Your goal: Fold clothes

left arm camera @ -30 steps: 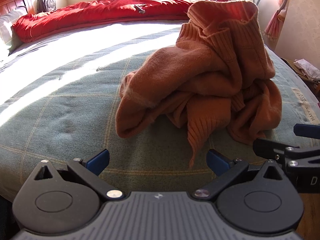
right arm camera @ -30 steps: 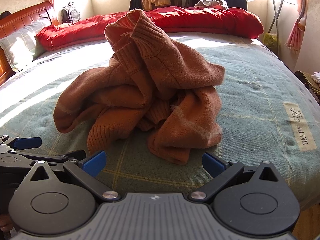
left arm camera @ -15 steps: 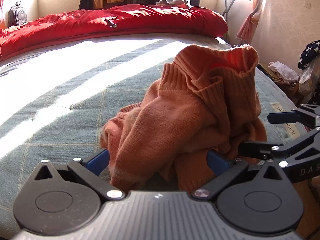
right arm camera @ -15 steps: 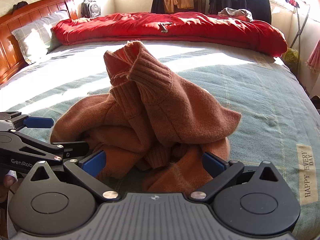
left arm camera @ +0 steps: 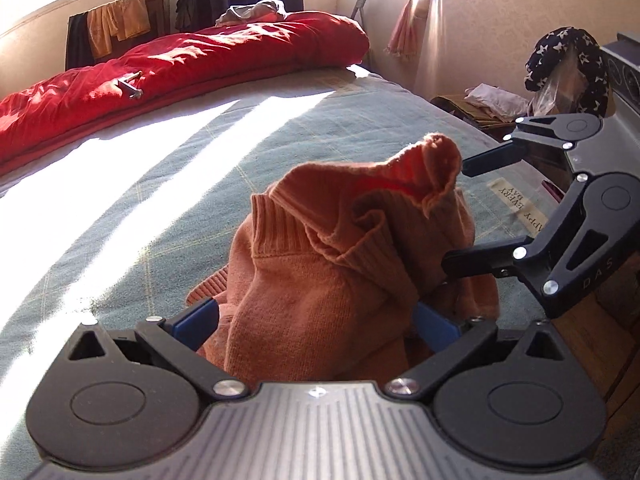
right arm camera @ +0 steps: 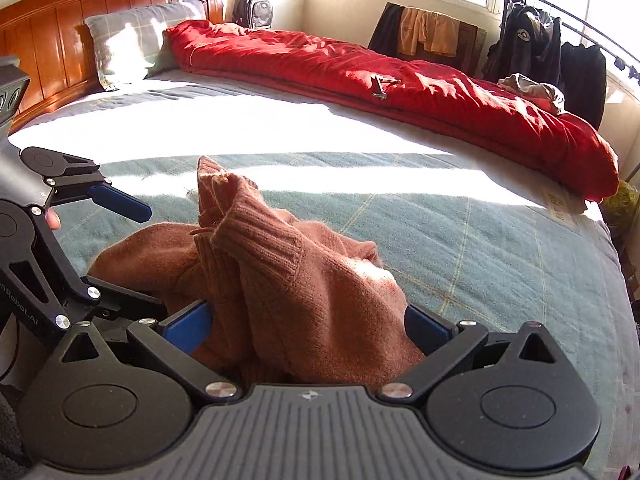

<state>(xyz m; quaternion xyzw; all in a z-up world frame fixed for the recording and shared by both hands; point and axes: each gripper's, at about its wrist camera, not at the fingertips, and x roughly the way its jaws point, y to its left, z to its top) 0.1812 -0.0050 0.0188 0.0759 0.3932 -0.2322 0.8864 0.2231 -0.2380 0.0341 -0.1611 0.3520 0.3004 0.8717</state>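
Observation:
A crumpled orange knit sweater [left arm camera: 328,280] lies in a heap on the green checked bedspread [left arm camera: 168,184], near the bed's front edge. My left gripper [left arm camera: 316,324] is open, its blue fingers [left arm camera: 196,320] on either side of the heap's near part. In the same view, my right gripper [left arm camera: 454,214] comes in from the right, open, with its jaws straddling the ribbed collar end. The right wrist view shows the sweater [right arm camera: 304,280] filling the gap of the open right gripper [right arm camera: 308,328], and the left gripper [right arm camera: 154,258] is open at the left.
A red duvet [right arm camera: 400,88] runs along the far side of the bed, with a pillow [right arm camera: 132,40] and wooden headboard [right arm camera: 60,32] at one end. Clothes hang on a rack [right arm camera: 540,52] by the window. Clutter and a star-print cloth [left arm camera: 568,60] sit beside the bed.
Both grippers have moved in close to the sweater. It was lying ahead of the fingers a second ago and now sits between them. Both stayed open.

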